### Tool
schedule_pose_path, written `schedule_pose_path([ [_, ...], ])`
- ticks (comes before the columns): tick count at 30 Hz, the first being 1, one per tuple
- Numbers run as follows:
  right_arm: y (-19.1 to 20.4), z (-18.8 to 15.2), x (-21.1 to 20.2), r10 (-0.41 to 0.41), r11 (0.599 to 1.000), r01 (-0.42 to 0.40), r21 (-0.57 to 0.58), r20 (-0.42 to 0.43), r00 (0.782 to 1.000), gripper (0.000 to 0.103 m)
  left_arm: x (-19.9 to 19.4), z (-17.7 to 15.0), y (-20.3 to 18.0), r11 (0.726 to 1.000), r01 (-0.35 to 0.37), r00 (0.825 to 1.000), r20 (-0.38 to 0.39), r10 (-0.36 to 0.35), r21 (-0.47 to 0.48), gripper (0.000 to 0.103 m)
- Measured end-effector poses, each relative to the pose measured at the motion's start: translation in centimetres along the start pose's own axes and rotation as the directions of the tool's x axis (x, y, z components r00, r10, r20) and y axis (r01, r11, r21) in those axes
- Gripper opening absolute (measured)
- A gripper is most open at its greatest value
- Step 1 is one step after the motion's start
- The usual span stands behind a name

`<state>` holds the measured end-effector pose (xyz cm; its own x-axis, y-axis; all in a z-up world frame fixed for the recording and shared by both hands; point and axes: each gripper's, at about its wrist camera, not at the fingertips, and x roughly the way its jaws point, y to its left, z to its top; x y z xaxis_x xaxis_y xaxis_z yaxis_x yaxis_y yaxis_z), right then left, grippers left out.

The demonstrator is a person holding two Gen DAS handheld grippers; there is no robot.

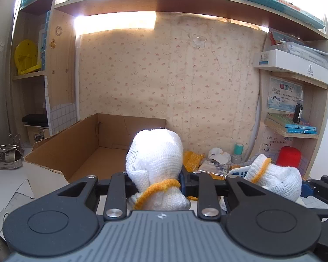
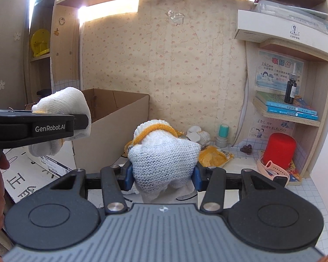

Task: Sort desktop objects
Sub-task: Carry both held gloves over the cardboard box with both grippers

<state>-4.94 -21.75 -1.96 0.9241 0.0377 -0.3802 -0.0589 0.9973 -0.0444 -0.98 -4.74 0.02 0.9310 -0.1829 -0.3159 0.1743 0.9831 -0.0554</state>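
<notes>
My left gripper (image 1: 156, 180) is shut on a white knitted glove with a yellow cuff (image 1: 155, 159) and holds it up in front of an open cardboard box (image 1: 76, 150). My right gripper (image 2: 163, 174) is shut on a second white knitted glove with a yellow cuff (image 2: 164, 155), above the desk. The left gripper and its glove (image 2: 61, 107) show at the left of the right wrist view, beside the box (image 2: 116, 118). The right gripper's glove (image 1: 275, 179) shows at the right of the left wrist view.
Yellow packets (image 2: 214, 156), white cotton pads (image 2: 194, 134), a green-capped stamp (image 2: 223, 135), a red cylinder (image 2: 278, 150) and a pink watch strap (image 2: 271, 170) lie on the desk at the right. Shelves with books (image 2: 290, 107) and a dark bottle (image 2: 290, 91) stand at the right. A metal clip (image 1: 6, 155) is at the left.
</notes>
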Motion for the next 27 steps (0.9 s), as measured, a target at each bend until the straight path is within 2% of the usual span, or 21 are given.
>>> schedule_pose_path([
  [9,2.5,2.7,1.3,0.045,0.998,-0.043,-0.044,0.026,0.999,0.049,-0.2,1.2,4.2,0.996,-0.085,0.996,0.005,0.085,-0.042,0.029],
  [15,4.4,4.7,2.0,0.07,0.995,-0.067,-0.074,0.045,0.997,0.049,-0.1,1.7,6.3,0.991,-0.116,0.993,0.002,0.116,-0.07,0.029],
  [27,7.5,7.1,5.2,0.144,0.983,-0.14,-0.121,0.022,0.989,0.049,0.4,2.3,10.9,0.978,-0.176,0.984,-0.013,0.176,-0.107,0.029],
])
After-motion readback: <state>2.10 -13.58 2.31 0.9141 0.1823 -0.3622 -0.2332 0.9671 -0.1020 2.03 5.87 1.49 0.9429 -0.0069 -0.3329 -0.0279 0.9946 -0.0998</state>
